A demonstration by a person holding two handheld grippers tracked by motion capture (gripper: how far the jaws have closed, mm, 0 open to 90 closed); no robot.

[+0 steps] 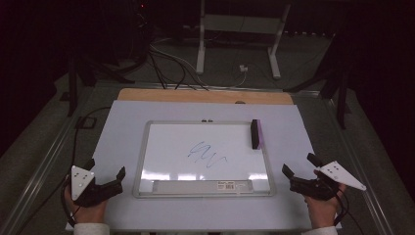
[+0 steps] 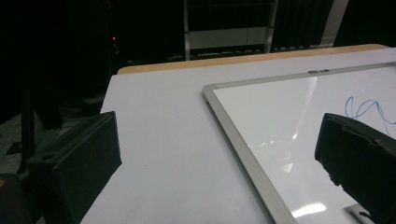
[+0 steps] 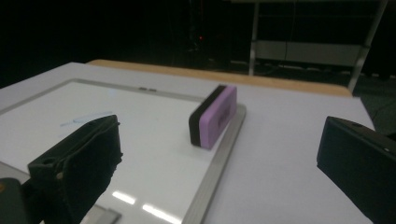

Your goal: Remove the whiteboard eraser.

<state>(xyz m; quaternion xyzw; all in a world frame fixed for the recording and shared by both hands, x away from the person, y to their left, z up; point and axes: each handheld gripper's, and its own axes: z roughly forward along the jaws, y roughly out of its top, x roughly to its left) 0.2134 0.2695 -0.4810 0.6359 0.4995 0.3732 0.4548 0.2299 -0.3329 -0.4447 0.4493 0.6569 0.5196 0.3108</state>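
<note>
We are at the start of wiping the whiteboard (image 1: 161, 147): a blue scribble (image 1: 207, 155) sits near its middle and nothing has touched it yet. Our left gripper (image 1: 106, 177) rests at the near left corner of the table (image 1: 122, 117), jaws spread wide with nothing between them. Our right gripper (image 1: 297, 166) waits at the near right, its jaws likewise wide apart and empty. The eraser (image 3: 214, 116), purple with a black felt face, stands on its edge on the board's right frame, well ahead of the right gripper and almost in line with its jaws. Next, we judge, the right gripper must reach forward, straddle the eraser across its narrow sides, close on it, and bring the felt down flat toward the scribble.
</note>
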